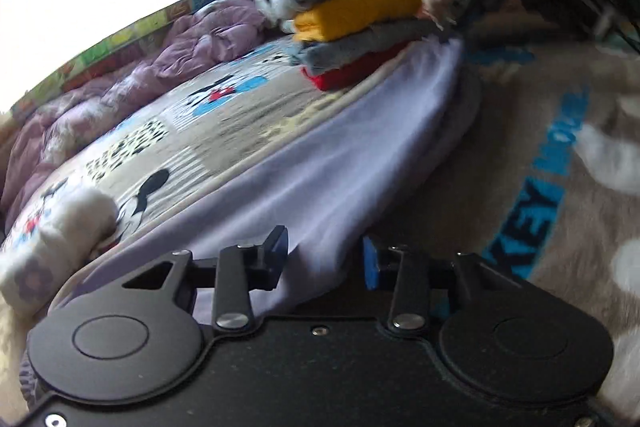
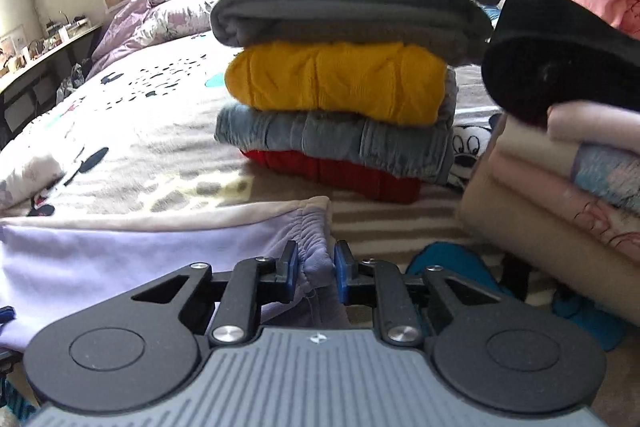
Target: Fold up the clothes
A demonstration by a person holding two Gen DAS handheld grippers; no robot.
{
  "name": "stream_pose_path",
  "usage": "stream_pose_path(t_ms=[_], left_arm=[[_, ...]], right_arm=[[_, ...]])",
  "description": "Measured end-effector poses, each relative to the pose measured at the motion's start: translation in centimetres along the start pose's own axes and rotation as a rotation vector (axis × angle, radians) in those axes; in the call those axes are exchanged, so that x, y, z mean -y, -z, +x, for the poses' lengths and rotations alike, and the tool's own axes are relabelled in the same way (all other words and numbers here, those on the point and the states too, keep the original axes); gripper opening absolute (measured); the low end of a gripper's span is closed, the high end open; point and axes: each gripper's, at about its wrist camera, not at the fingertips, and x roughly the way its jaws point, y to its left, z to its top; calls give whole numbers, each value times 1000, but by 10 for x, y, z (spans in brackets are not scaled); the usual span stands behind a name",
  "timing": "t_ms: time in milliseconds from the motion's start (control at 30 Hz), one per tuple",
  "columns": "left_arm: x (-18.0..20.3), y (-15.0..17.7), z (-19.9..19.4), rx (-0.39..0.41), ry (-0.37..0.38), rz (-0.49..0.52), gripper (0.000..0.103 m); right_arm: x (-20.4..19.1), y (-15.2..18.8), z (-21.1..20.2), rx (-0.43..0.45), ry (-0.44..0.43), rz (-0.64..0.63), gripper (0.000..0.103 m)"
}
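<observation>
A home bedroom: cartoon-print bedspread (image 2: 160, 131), rumpled lilac duvet (image 1: 132, 75), stacked folded clothes (image 2: 340, 95).

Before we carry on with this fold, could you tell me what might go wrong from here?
1. The left gripper stands open around the lavender garment, so only the right gripper pinches it, at the gathered cuff; lifting now may drag the cloth unevenly.
2. The folded stack sits close behind, its grey top layers overhanging; a swing could topple it.
</observation>
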Motion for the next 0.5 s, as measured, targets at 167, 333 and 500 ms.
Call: stream_pose_path(t_ms=[167, 333, 500], left_arm=[[-13, -1, -4, 15, 34, -124, 41], [2, -9, -25, 55, 36, -38, 40], [42, -14, -32, 39, 169, 137, 41]], right_arm=[[6, 6, 18, -88, 1, 6, 26], [12, 13, 15, -54, -12, 56, 32], [11, 18, 15, -59, -38, 66, 36]])
